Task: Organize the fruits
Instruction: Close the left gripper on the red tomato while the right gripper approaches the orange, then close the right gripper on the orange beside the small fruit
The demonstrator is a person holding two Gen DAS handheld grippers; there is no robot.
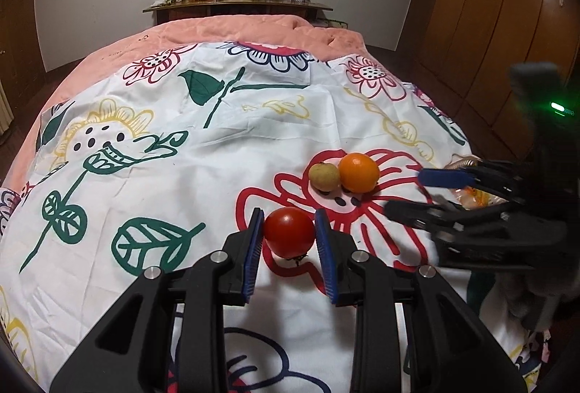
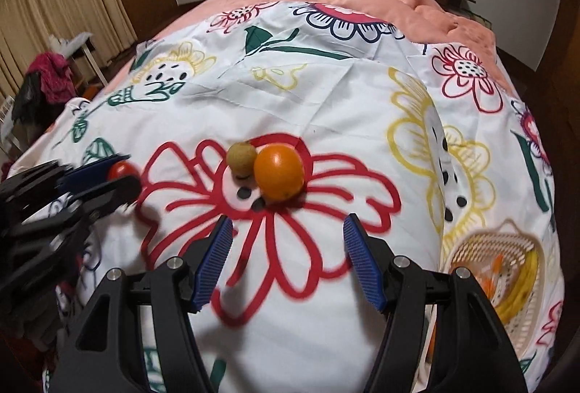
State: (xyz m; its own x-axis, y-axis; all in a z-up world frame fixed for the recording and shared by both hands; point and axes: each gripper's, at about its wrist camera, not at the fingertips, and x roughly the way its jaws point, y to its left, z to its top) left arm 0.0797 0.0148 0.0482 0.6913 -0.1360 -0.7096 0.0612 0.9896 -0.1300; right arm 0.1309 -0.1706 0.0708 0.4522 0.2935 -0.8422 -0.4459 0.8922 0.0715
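Note:
A red tomato (image 1: 289,231) lies on the flowered bedsheet between the blue pads of my left gripper (image 1: 289,235); the jaws stand open around it with small gaps on both sides. An orange (image 1: 359,172) and a small yellow-green fruit (image 1: 324,176) lie touching each other just beyond. My right gripper (image 2: 288,255) is open and empty, a short way in front of the orange (image 2: 278,172) and the small fruit (image 2: 241,158). The tomato (image 2: 122,170) and left gripper also show at the left of the right wrist view.
A pale woven basket (image 2: 467,253) with a banana (image 2: 522,288) and other items sits on the bed at the right. The bed's edges fall away left and right. A shelf with small items stands at the far wall. Wardrobes line the right side.

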